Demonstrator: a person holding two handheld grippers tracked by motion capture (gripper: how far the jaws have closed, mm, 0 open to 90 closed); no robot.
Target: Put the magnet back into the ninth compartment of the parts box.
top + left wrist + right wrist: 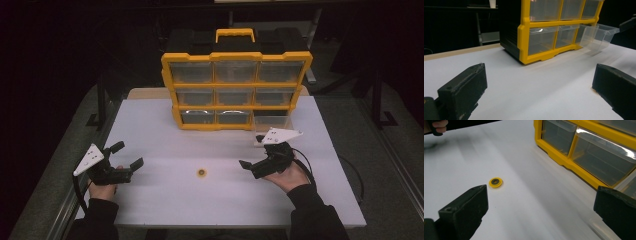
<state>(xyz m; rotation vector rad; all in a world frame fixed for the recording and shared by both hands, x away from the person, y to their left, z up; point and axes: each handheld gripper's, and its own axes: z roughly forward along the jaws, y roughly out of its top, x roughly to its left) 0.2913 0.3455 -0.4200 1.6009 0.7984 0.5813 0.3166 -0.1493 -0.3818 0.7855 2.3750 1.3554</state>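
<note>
Left claw (129,155) spread wide, empty, held low over the white surface (165,200) by the left hand (103,190). Right claw (253,151) likewise spread and empty (palm turned upward), aimed at a small yellow disc (201,172) lying between both claws; behind stands a yellow drawer organizer (235,90), its bottom-right clear drawer (271,122) pulled out.

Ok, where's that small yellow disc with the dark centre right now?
The small yellow disc lies flat on the white table, between the left gripper and right gripper, in front of the yellow drawer organiser.
</note>
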